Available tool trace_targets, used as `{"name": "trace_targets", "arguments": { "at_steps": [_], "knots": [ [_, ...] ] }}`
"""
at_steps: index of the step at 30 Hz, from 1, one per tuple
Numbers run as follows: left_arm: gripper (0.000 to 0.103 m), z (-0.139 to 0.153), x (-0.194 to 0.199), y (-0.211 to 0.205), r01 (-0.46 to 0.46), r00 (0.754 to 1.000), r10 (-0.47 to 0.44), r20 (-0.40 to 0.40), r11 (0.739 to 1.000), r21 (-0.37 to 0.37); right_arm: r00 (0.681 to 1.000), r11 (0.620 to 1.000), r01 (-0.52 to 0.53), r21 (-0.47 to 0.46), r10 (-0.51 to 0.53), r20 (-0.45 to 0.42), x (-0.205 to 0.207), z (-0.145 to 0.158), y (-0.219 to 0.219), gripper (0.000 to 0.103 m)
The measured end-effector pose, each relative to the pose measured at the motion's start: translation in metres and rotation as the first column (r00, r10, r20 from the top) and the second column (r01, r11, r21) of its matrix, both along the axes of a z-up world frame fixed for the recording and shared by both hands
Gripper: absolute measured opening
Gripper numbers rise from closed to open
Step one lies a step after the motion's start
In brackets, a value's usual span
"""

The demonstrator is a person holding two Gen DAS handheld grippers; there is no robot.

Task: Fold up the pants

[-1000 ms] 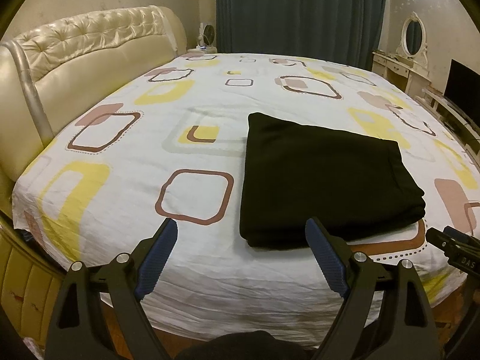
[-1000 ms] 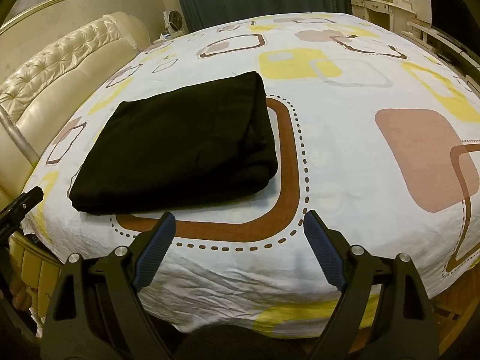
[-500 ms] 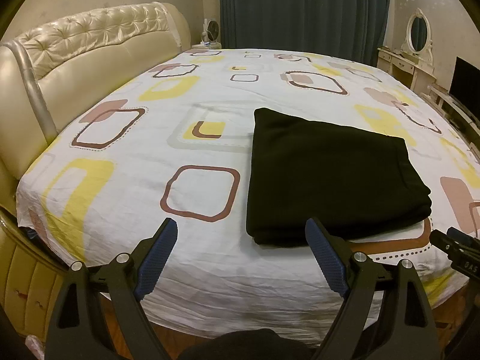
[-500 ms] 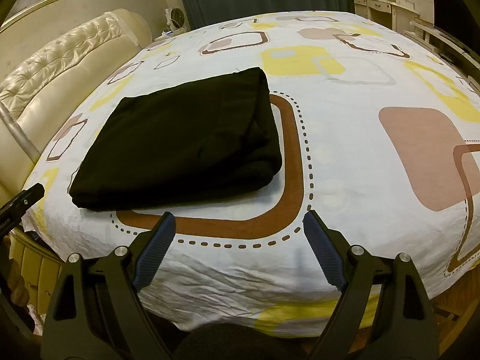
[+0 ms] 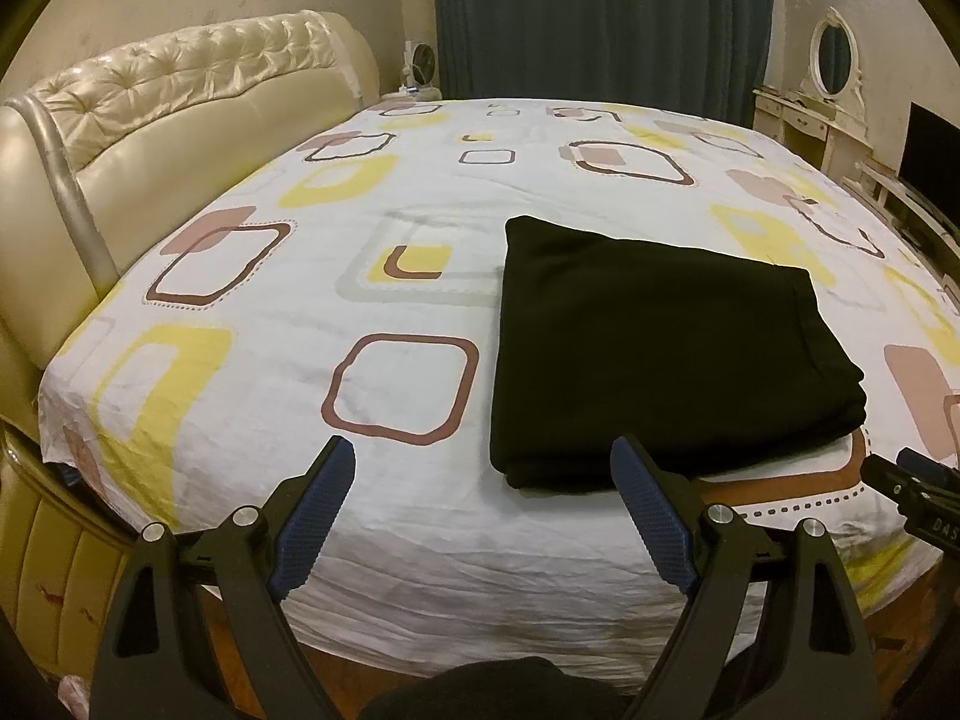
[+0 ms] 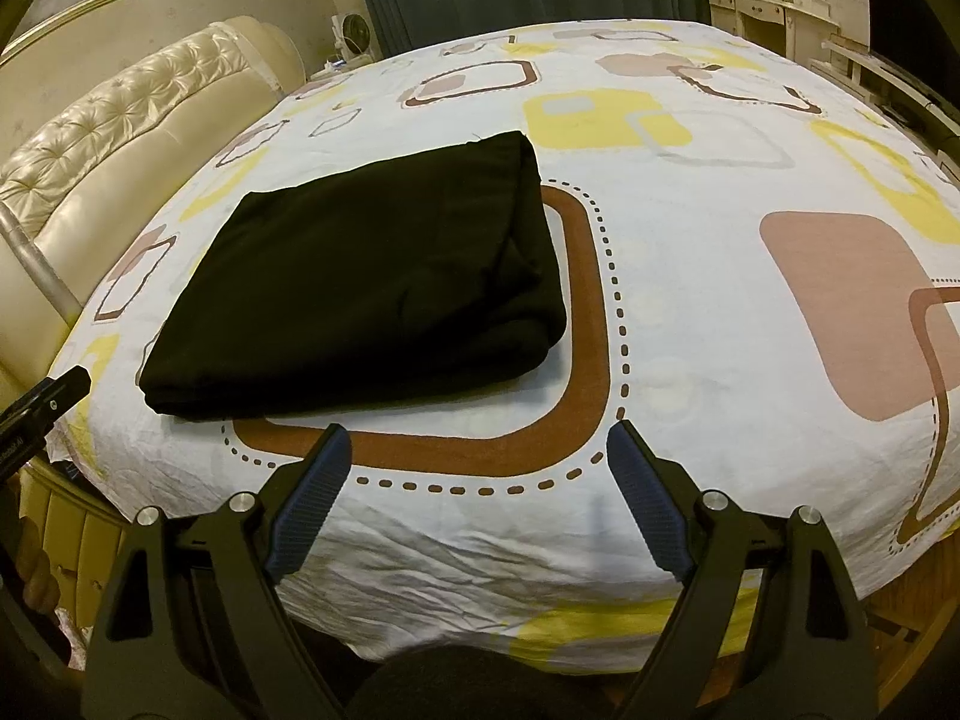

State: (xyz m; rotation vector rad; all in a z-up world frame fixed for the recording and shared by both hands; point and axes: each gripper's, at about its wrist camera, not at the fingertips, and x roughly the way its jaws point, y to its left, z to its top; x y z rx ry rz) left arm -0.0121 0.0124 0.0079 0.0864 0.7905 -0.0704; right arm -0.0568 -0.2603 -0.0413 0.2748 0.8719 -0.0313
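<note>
From the left wrist camera, the left gripper [image 5: 480, 480] is hanging over the near edge of the bed with its jaws spread wide and nothing between them; its fingers [image 5: 312, 516] are black plastic arms faced with blue, finely ribbed pads. Beyond the right finger, the pants [image 5: 660, 348] are lying on the bedsheet [image 5: 300, 420] as a thick, roughly square black bundle, matte and soft-looking, with stacked layers showing along the near and right edges. The sheet is white cotton, lightly creased, printed with rounded squares in yellow, brown and dusty pink. On the left a cream, button-tufted headboard [image 5: 180, 96] is curving away with a glossy leather-like shine. Dark teal curtains [image 5: 600, 18] are hanging in heavy pleats at the far side, and a white dressing table with an oval mirror [image 5: 837, 60] is standing at the right. The tip of the right gripper [image 5: 918, 498] is poking in at the right edge.

From the right wrist camera, the right gripper [image 6: 477, 474] is likewise standing wide open and empty above the sheet's wrinkled near edge [image 6: 480, 552]. The pants [image 6: 360, 300] are lying to the upper left of it, well apart from its pads, partly covering a broad brown rounded band with a dotted outline. The black tip of the left gripper [image 6: 42, 414] is showing at the left edge.
</note>
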Motion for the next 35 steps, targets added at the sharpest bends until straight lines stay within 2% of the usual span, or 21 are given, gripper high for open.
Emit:
{"name": "trace_targets", "arguments": {
  "at_steps": [18, 21, 24, 26, 30, 33, 35],
  "knots": [
    [0.086, 0.003, -0.002, -0.004, 0.023, 1.0, -0.023, 0.001, 1.0, -0.005, 1.0, 1.0, -0.01, 0.001, 0.01, -0.008, 0.001, -0.004, -0.001, 0.087],
    [0.09, 0.006, 0.0, -0.003, -0.004, 1.0, 0.004, -0.023, 1.0, -0.009, 1.0, 1.0, -0.011, 0.001, 0.011, -0.006, 0.002, -0.004, -0.001, 0.087],
    [0.09, 0.012, -0.007, 0.002, 0.041, 0.999, -0.039, 0.023, 0.997, -0.07, 1.0, 1.0, -0.015, 0.003, 0.015, -0.003, 0.002, -0.004, -0.001, 0.087],
    [0.09, 0.014, -0.008, 0.003, 0.051, 0.998, -0.049, 0.024, 0.995, -0.088, 1.0, 1.0, -0.017, 0.0, 0.017, 0.0, 0.002, -0.003, -0.001, 0.087],
    [0.09, 0.008, -0.005, -0.001, 0.027, 1.0, -0.027, 0.003, 0.998, -0.065, 1.0, 1.0, -0.009, 0.002, 0.009, 0.008, 0.002, -0.001, -0.003, 0.087],
    [0.09, 0.003, -0.003, -0.007, 0.023, 1.0, -0.023, -0.006, 1.0, 0.003, 1.0, 1.0, -0.001, 0.011, 0.001, 0.008, 0.001, -0.001, -0.006, 0.087],
    [0.09, 0.004, -0.005, -0.009, 0.023, 1.0, -0.024, 0.008, 1.0, 0.018, 1.0, 1.0, 0.001, 0.014, -0.001, 0.007, 0.001, -0.001, -0.006, 0.087]
  ]
}}
